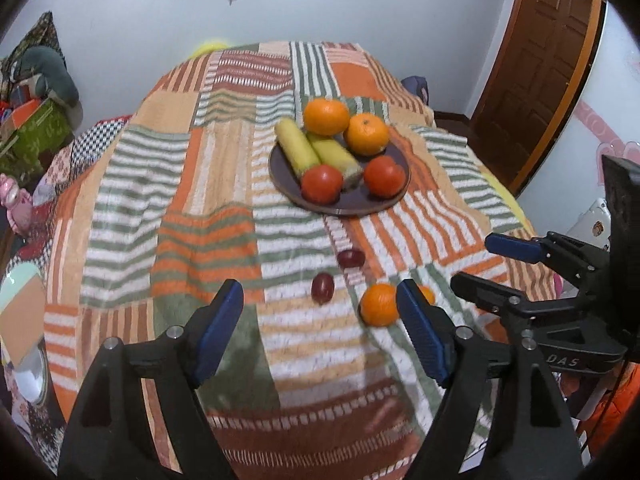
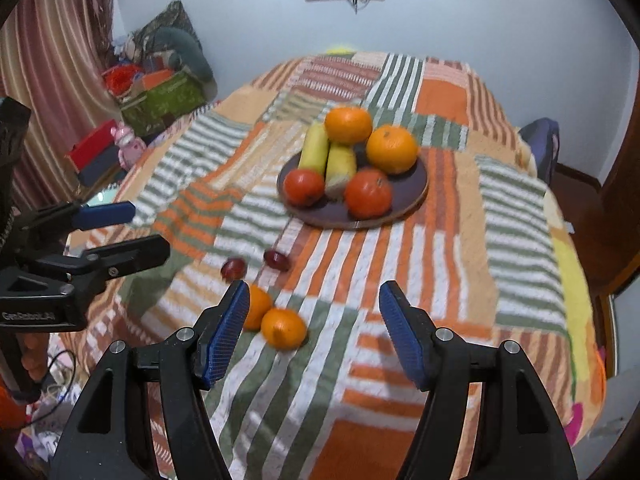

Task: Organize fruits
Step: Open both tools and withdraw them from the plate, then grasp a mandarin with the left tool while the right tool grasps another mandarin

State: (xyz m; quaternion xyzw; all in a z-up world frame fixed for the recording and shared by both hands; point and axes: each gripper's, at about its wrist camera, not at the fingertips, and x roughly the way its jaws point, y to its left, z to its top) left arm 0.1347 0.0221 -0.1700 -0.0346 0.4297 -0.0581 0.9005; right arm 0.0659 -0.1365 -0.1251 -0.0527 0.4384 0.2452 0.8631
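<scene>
Now, in my left wrist view, my left gripper (image 1: 320,312) fills the bottom of the frame, its blue-padded jaws spread apart over the striped blanket (image 1: 200,200) with nothing between them. Just right of centre, low in the frame, two small dark red fruits (image 1: 322,287) lie apart on the cloth, and a loose orange (image 1: 378,304) sits beside my right-hand pad, with a second orange mostly hidden behind that pad. Above them, in the middle of the frame, the dark plate (image 1: 360,204) holds two yellow pieces, two oranges and two red tomatoes. At the right edge my right gripper (image 1: 476,260) shows from the side, its jaws parted and empty.

In the right wrist view, my left gripper (image 2: 144,228) is at the left edge. The two loose oranges (image 2: 283,328) touch each other just beside my left-hand pad, and the plate (image 2: 400,208) sits above centre.
</scene>
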